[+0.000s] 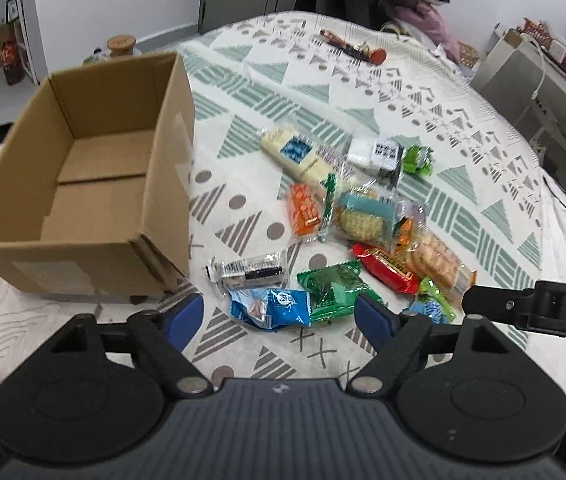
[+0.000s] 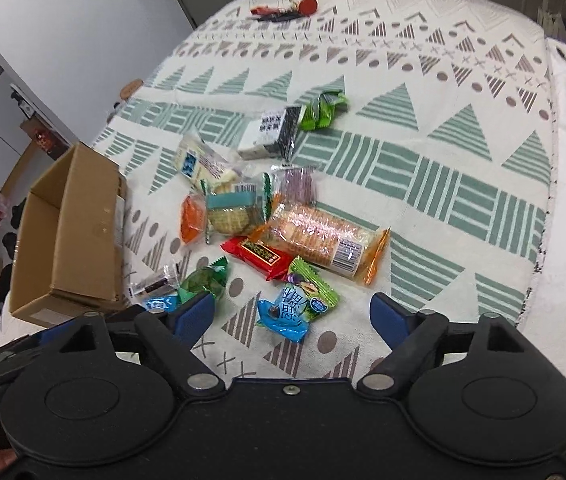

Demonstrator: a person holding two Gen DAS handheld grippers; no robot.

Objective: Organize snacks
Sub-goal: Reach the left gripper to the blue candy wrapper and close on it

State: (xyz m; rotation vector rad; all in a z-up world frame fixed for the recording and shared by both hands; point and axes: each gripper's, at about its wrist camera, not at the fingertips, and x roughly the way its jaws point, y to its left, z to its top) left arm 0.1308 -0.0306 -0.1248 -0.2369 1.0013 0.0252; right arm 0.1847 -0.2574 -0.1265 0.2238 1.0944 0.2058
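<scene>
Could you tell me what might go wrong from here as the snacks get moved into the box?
1. The snacks overlap: the red packet lies partly under the long cracker pack, so a grab may drag or lift its neighbour.
2. The cardboard box is empty and looks light; a bump from the left gripper could shove it across the cloth.
3. The crinkly blue packet is thin and flat, so the open jaws may slip off or pinch the tablecloth.
</scene>
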